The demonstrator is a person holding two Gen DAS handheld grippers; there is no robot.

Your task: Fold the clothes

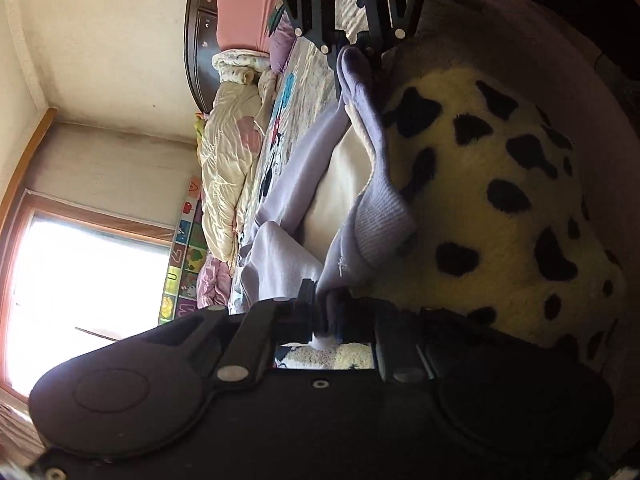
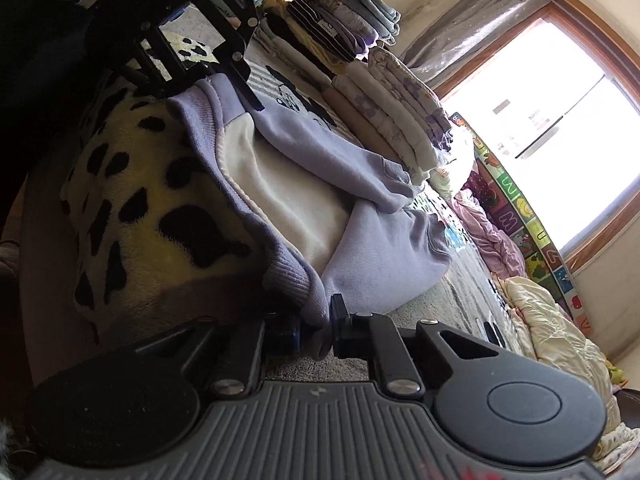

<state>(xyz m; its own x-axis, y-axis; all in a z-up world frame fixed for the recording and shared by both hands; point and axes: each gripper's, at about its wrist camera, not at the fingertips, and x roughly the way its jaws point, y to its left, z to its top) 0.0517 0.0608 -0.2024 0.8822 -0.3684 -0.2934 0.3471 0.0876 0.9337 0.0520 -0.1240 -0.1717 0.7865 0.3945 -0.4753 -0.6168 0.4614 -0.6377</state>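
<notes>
A lavender sweatshirt (image 1: 288, 196) with a white front panel lies on the bed, its sleeves folded across the body. Its ribbed hem (image 2: 288, 276) rests against a cow-print fleece blanket (image 2: 152, 200). My left gripper (image 1: 326, 320) is shut on one corner of the hem. My right gripper (image 2: 316, 332) is shut on the other corner. Each gripper shows up in the other's view: the right gripper (image 1: 352, 42) at the top of the left wrist view, the left gripper (image 2: 192, 84) at the upper left of the right wrist view. The hem stretches between them.
The cow-print blanket (image 1: 500, 184) lies beside the hem. A stack of folded quilts (image 2: 400, 120) and a pile of folded clothes (image 2: 340, 12) sit beyond the sweatshirt. A crumpled cream quilt (image 1: 228, 160), a pink pillow (image 1: 240, 4) and a dark headboard (image 1: 196, 40) line the far side, under a bright window (image 2: 560, 120).
</notes>
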